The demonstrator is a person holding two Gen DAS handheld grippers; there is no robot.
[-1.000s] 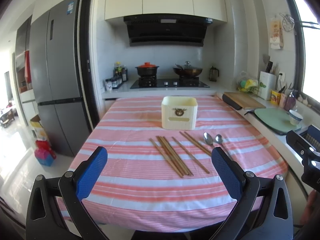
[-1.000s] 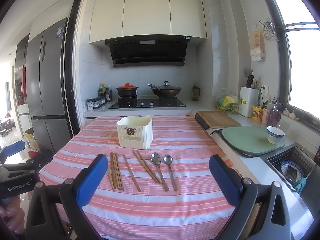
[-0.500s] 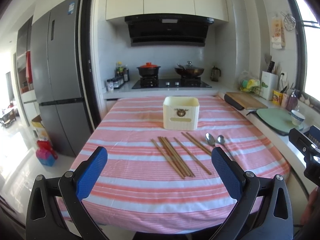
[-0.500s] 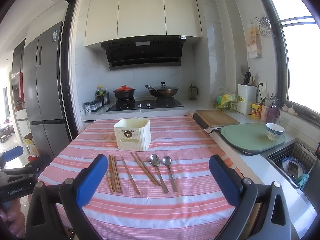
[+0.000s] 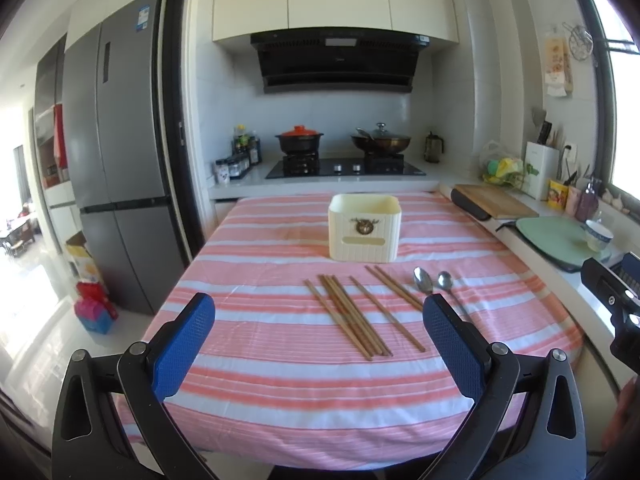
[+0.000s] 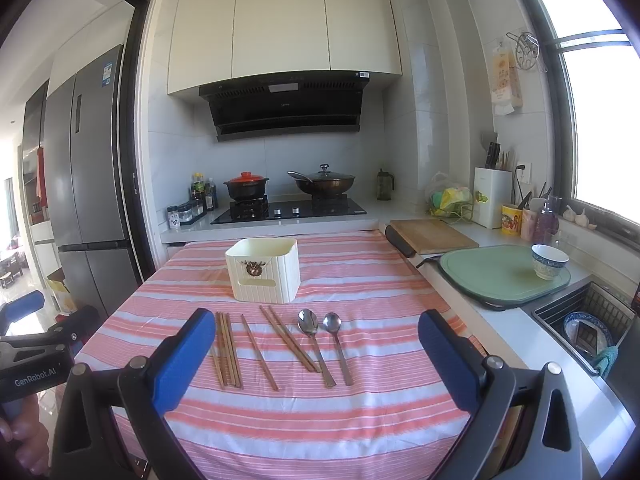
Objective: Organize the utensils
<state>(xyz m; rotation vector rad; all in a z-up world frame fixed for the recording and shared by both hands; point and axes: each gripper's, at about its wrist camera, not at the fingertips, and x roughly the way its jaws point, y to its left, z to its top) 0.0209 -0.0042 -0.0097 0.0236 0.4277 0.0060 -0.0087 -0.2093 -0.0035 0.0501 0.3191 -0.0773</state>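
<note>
We had both grippers level at the near table edge, pointing across it. Left gripper (image 5: 319, 332) jaws were wide apart, nothing between them. Right gripper (image 6: 317, 346) same, wide and empty. On the striped tablecloth (image 6: 360, 288) past the fingertips: wooden chopsticks (image 6: 228, 348) lying loose in a row, two spoons (image 6: 320, 336) just right of them. Cream utensil holder (image 6: 264, 276) stood upright beyond, apart from the utensils. Stove (image 6: 288, 210) was at the far end.

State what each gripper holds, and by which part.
Nothing. The left gripper and right gripper are both open and empty; the chopsticks and spoons lie on the table.
</note>
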